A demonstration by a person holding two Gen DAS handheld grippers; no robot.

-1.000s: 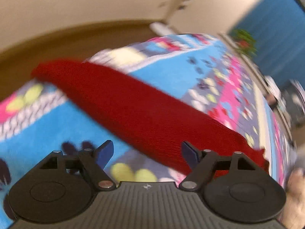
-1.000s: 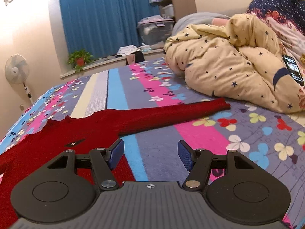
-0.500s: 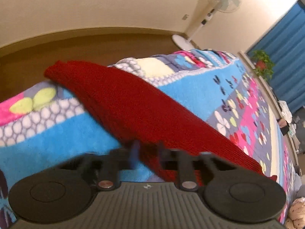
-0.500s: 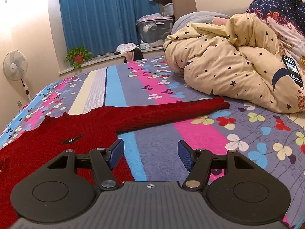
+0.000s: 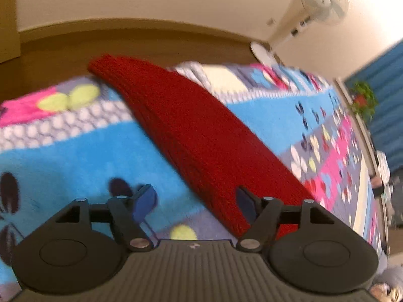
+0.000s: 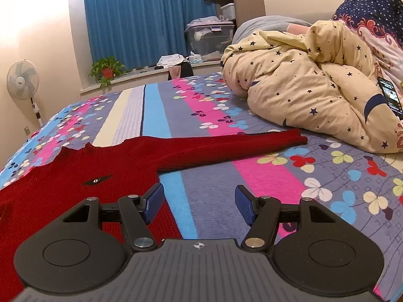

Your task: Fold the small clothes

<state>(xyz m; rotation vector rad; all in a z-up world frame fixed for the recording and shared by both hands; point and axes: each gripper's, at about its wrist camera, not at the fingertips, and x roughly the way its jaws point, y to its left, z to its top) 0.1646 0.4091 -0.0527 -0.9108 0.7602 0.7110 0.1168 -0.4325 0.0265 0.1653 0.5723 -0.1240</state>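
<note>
Left gripper [image 5: 194,201] jaws reopened (pinched shut moments ago), red sweater [image 6: 83,173] sleeve released, right gripper [image 6: 199,203] spread, empty

One red knitted sweater [image 6: 83,173] lies on one flower-patterned bedspread [image 6: 252,176], with two sleeves showing, one stretched out in each wrist view [image 5: 191,130] [image 6: 234,146]. Two grippers are in view, the left gripper [image 5: 194,198] and the right gripper [image 6: 199,201], each with two blue-padded fingers held apart. Around the bed there is one standing fan [image 6: 22,80], one potted plant [image 6: 107,69], one star-printed quilt [image 6: 314,93], one phone [image 6: 390,98], one clear storage box [image 6: 209,36] and one blue curtain [image 6: 148,17].
</note>
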